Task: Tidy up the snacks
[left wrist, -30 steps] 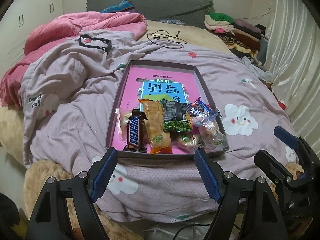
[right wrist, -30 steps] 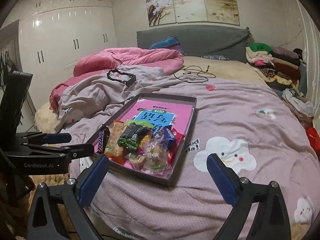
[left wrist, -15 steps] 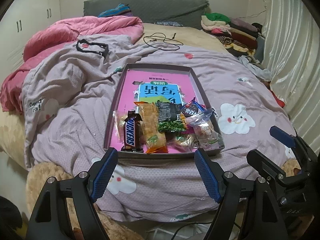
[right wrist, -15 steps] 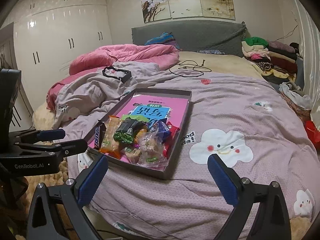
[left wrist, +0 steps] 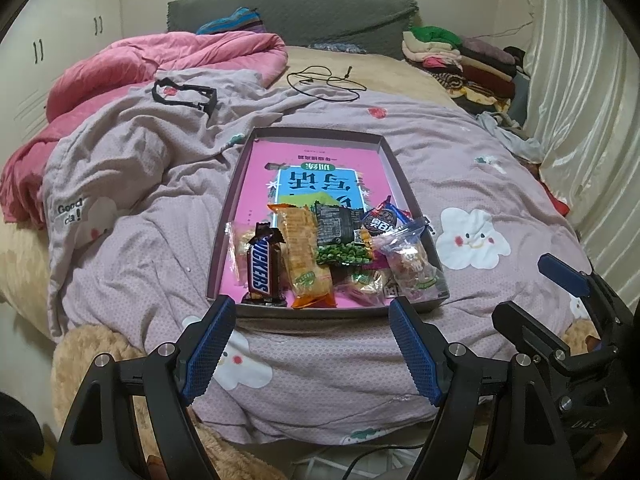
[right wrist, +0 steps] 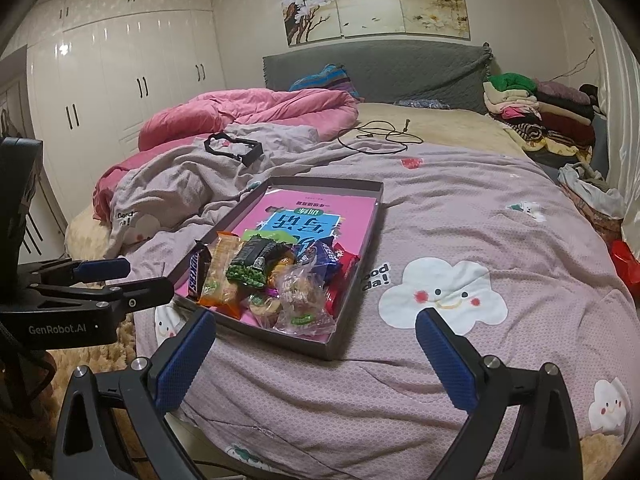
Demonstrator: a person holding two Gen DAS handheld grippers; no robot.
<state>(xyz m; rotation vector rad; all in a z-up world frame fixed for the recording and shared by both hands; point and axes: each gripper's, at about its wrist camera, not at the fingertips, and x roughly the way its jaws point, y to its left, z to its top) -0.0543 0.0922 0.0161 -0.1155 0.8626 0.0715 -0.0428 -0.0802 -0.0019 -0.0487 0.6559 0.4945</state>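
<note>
Left hand-held gripper (left wrist: 310, 346), black frame with blue ribbed pads: jaws spread wide, empty, poised just before the near rim of the tray. Right hand-held gripper (right wrist: 316, 354), same make: jaws wide, empty, over the lilac cloud-print duvet (right wrist: 460, 240) on the bed. Shallow grey cardboard box tray (left wrist: 394, 160) with pink printed floor, lying on the duvet. Snacks heaped at its near end: brown Snickers bar (left wrist: 262, 268); orange cracker packet (left wrist: 304, 256); dark packet of green peas (left wrist: 340, 236); clear bag of wrapped sweets (left wrist: 412, 264); blue biscuit pack (left wrist: 382, 220). Beyond: black cable (left wrist: 324, 82), pink quilt (left wrist: 160, 56), grey headboard (left wrist: 320, 12).
</note>
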